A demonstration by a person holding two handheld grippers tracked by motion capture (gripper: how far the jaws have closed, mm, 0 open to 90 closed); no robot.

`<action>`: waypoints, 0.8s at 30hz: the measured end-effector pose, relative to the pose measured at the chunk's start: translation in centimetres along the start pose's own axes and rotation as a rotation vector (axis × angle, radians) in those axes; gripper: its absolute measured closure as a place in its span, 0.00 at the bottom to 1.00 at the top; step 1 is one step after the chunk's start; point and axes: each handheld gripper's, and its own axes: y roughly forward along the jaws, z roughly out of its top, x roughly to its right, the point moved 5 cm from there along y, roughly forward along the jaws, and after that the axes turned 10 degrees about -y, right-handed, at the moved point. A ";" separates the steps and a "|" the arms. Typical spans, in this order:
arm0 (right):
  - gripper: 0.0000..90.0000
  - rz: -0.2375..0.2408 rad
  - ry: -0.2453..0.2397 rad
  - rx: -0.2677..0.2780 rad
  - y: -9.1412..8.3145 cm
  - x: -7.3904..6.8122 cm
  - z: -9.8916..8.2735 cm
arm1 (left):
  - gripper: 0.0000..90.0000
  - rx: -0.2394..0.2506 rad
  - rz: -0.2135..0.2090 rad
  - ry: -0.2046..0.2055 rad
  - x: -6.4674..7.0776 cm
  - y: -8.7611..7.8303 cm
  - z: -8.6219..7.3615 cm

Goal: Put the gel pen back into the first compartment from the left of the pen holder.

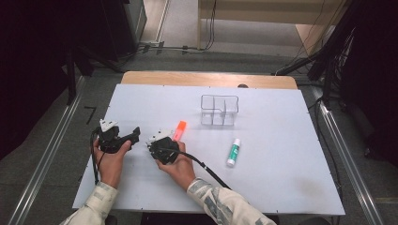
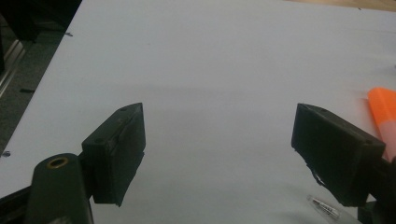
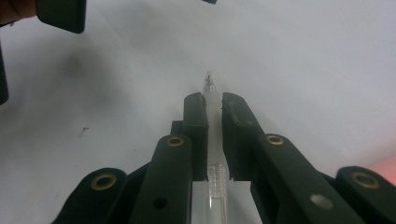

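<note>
We see a clear pen [image 3: 214, 140] clamped between the right gripper [image 3: 214, 100], lying on the white table [image 1: 281, 178]. The left gripper [image 2: 217, 154] stands released, nothing in it. From above: one orange highlighter [image 1: 179, 130], one glue stick [image 1: 233, 152], one clear organizer [image 1: 219, 110]; the right half lies open.

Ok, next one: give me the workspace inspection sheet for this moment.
Surface: white table top, bare wood edge at the far side.
Job's things: clear pen clamped along the right gripper.
Clutter: orange highlighter, green-and-white glue stick, clear divided organizer.
Grippers: right shut on the pen; left gripper open over bare table.
Cables: black cable trails from the right gripper.
Surroundings: grey floor, metal rails, floor cables beyond the table.
</note>
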 end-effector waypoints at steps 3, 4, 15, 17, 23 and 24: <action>0.87 0.010 0.003 0.010 -0.4 0.1 0.2 | 0.20 0.001 0.000 -0.001 0.0 0.0 0.0; 0.87 0.015 0.015 0.017 -0.7 0.3 0.3 | 0.21 0.001 0.000 -0.002 0.0 0.0 0.0; 0.87 0.012 0.019 0.044 -2.7 1.7 0.8 | 0.20 0.001 0.002 -0.001 0.0 0.0 0.0; 0.87 0.010 0.029 0.050 -3.1 2.1 0.9 | 0.20 0.000 0.002 -0.002 0.0 0.0 0.0; 0.87 0.000 0.043 0.080 -4.7 3.4 1.3 | 0.20 0.001 0.003 -0.002 0.0 0.0 0.0; 0.87 -0.003 0.047 0.084 -4.9 3.7 1.4 | 0.20 0.000 0.003 -0.002 0.0 0.0 0.0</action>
